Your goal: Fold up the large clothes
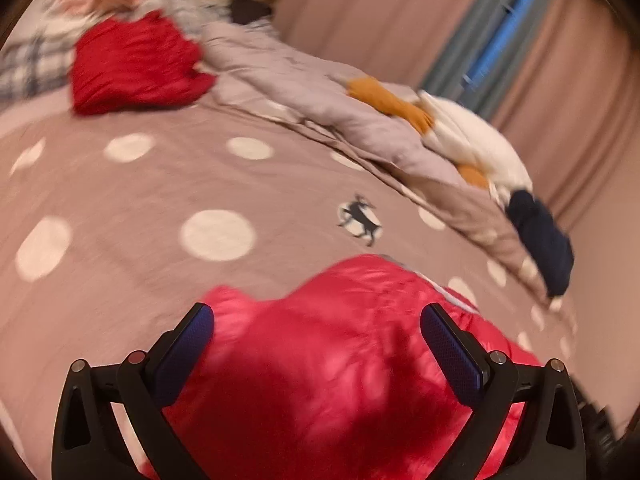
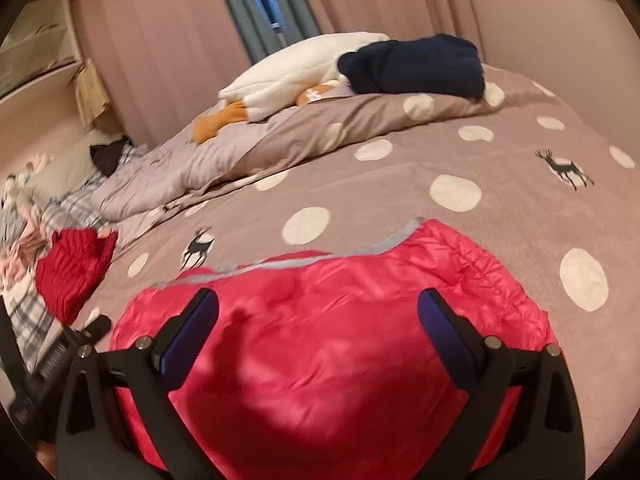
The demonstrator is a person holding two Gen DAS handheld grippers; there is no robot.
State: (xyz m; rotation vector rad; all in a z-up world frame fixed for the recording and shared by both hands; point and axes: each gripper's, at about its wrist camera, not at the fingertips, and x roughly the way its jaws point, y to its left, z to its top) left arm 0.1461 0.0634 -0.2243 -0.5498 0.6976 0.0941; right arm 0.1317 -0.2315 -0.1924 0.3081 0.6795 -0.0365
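**Both grippers wide open above a folded pink jacket**

The mauve-brown bedspread point(image 2: 400, 160), printed with cream dots and small dark deer, fills both views and carries everything else. A crumpled pale lilac quilt point(image 2: 168, 176) lies bunched along its far side.

On the spread, nearest the cameras, lies one shiny bright-pink quilted puffer jacket point(image 2: 332, 344), folded into a broad, flattish bundle. In the right wrist view its long axis runs across the picture from left to right, with a grey-trimmed edge point(image 2: 304, 262) on the far side, towards the quilt. In the left wrist view the same jacket point(image 1: 340, 340) is blurred, and its outline is harder to read.

One white and orange plush toy point(image 2: 296, 68) rests on the far ridge of bedding, with one folded navy garment point(image 2: 416, 66) lying just beside it, touching. One darker red folded garment point(image 2: 76, 268) sits well apart from the pink jacket, next to a heap of checked and pale pink cloth point(image 2: 24, 232) (too blurred to count as separate pieces).

There are two tools. The right gripper point(image 2: 318, 308) has its jaws spread about as wide as they go, nothing clamped; the pink jacket lies beneath and between its blue pads point(image 2: 444, 332), but the pads do not press on it. The left gripper point(image 1: 318, 324) is likewise released, jaws wide, above the same jacket, gripping nothing. It also shows as a dark shape point(image 2: 64, 352) at the left edge of the right wrist view.
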